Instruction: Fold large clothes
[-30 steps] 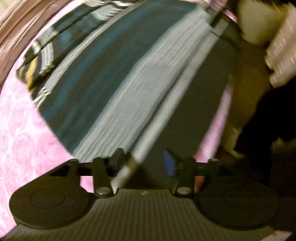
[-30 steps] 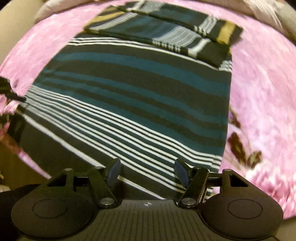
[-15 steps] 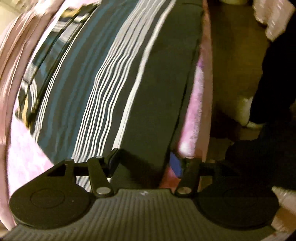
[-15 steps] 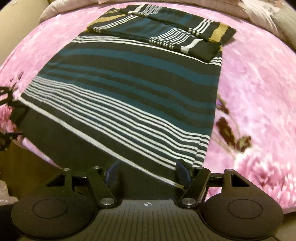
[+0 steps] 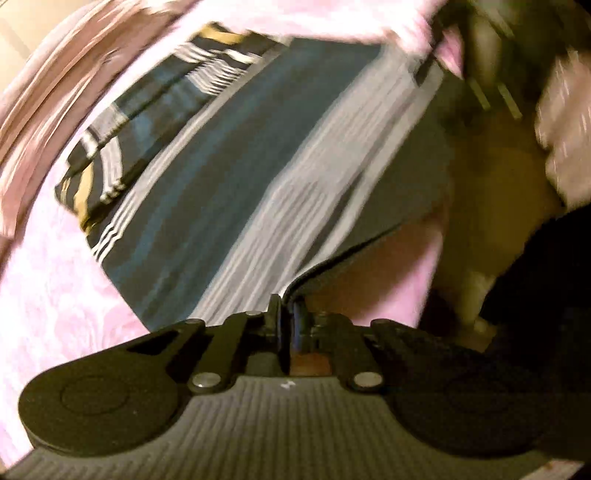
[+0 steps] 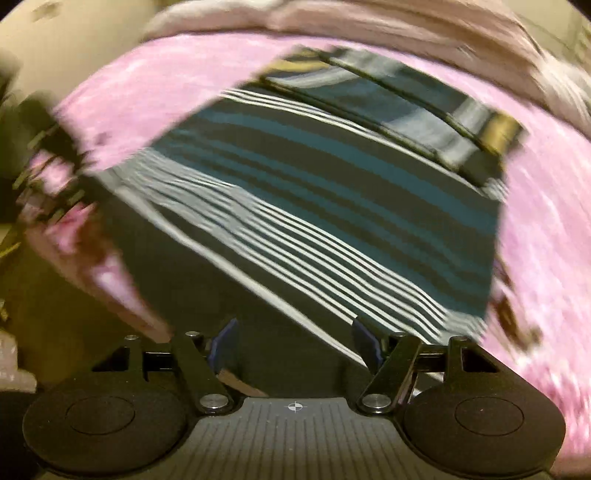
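A large garment (image 5: 258, 166) with dark, teal and white stripes lies flat on a pink flowered bedspread (image 5: 48, 288). Its sleeves, with a yellow band (image 6: 502, 129), are folded across the far end. My left gripper (image 5: 286, 314) is shut on the dark hem at the near corner, and the pinched edge rises off the bed. My right gripper (image 6: 295, 343) hovers over the dark bottom band of the garment (image 6: 332, 206). Its jaws are opening; the cloth lies below them, and the pads do not press on it. Both views are blurred by motion.
The bed's edge drops to a beige floor (image 5: 491, 177) on the right of the left wrist view, where a person's dark legs (image 5: 535, 277) stand. Pale bedding (image 6: 369, 22) is heaped at the bed's far end. Pink bedspread (image 6: 546, 258) surrounds the garment.
My left gripper has shut on the hem at the bed's edge and lifted it. The right gripper has slid sideways over the bottom band, rolled, and its jaws stand a little wider.
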Tool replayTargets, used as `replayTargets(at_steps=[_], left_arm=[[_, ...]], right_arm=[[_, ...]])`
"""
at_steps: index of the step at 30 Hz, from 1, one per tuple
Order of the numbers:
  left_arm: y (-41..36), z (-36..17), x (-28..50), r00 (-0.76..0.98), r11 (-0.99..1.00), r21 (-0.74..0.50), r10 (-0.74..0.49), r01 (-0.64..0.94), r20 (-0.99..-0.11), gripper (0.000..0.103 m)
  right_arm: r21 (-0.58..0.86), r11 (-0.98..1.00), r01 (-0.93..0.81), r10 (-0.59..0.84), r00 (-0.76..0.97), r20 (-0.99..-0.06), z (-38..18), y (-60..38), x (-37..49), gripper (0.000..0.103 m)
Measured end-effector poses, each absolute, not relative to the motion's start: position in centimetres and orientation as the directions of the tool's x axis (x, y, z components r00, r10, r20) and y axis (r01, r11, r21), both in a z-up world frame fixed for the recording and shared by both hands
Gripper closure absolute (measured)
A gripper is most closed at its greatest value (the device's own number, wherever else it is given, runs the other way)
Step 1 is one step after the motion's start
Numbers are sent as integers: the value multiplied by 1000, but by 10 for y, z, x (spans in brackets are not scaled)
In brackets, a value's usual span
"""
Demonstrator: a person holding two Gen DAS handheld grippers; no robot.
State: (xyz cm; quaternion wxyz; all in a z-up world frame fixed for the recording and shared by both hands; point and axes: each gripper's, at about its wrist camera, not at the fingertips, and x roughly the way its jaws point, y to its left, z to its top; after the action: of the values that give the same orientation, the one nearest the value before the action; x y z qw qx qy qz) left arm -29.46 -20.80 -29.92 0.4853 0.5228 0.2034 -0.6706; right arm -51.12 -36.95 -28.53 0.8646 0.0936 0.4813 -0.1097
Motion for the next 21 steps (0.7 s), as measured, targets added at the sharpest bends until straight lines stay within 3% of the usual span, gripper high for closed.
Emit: replayTargets(at_steps=[3,10,15,21], left_arm=[[-228,-278,-283,-6,-411,201,-450,889,-893,99],[-242,-259,-266,-33,-389,160,-445,907,-895,99],[-234,-259,-252,-36,-354,131,-428,926,-903,101],[-229,-265,-262,-31,-391,145,-411,909,-911,101]], right_arm=[[5,986,167,-91,565,-820,-286,-342,-493,26],[-211,976,57,-210,515,-831,-322,-320,-469,26],[-350,936,34,-333,410,-849,-342,-349,-522,46],[-399,917,-33,-361,359,-861,-344,-368,-562,75]])
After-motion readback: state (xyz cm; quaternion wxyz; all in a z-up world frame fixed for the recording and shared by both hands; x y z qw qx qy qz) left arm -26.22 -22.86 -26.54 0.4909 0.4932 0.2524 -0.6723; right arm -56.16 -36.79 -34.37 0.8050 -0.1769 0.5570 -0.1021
